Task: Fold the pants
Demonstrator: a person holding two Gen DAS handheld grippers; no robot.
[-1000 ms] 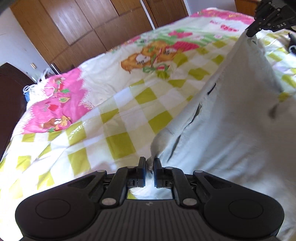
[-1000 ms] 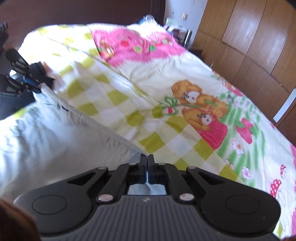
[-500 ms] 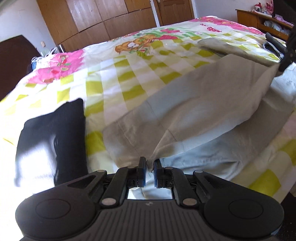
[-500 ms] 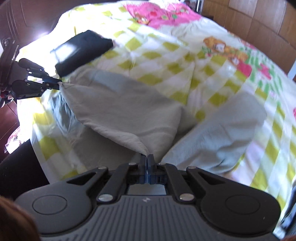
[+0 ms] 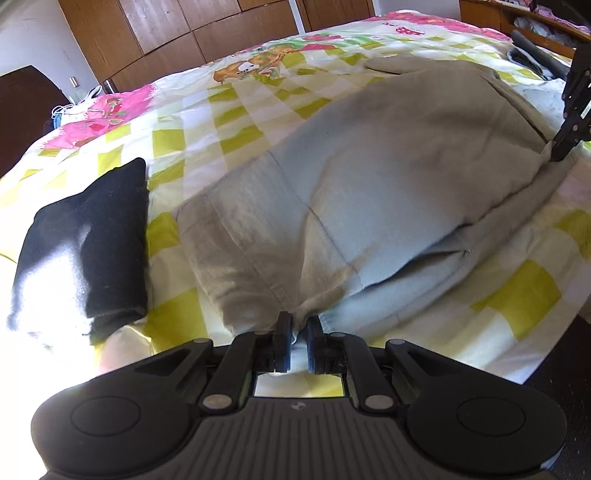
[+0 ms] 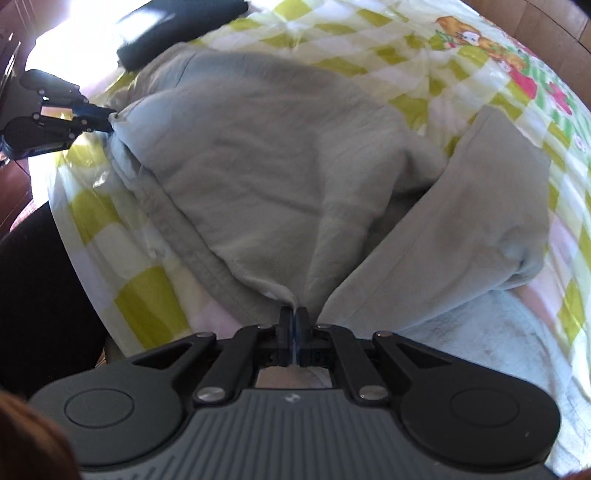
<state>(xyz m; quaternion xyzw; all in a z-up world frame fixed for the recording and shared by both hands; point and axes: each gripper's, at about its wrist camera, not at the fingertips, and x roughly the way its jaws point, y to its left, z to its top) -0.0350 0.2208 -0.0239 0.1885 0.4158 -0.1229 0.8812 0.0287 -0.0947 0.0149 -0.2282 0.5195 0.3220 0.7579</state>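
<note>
While pinching a bunched corner of the pants [image 5: 388,177], left gripper [image 5: 295,332] closed on the cloth, a fold of grey fabric wedged between the narrow-set pads. Right gripper [image 6: 294,321] likewise clamped tight on another pinch of the same pants, pads almost meeting, fabric fanning out from the tips. Both seen from the other side too: right gripper [image 5: 569,136] at the far right corner of the cloth in the left view, left gripper [image 6: 94,118] at the upper left corner in the right view. One pair of pants, grey, lying crumpled across the checked bed [image 5: 229,122], upper layer doubled over the lower, one leg [image 6: 461,221] angled off to the right. One folded black garment [image 5: 85,243] just beside the pants on the left, not touching. One white towel-like cloth [image 6: 498,343] near the right gripper, under the leg's edge. Near bed edge close below both grippers, dark floor beyond. Plenty of bare checked spread past the pants toward the wooden wardrobe [image 5: 166,33].
</note>
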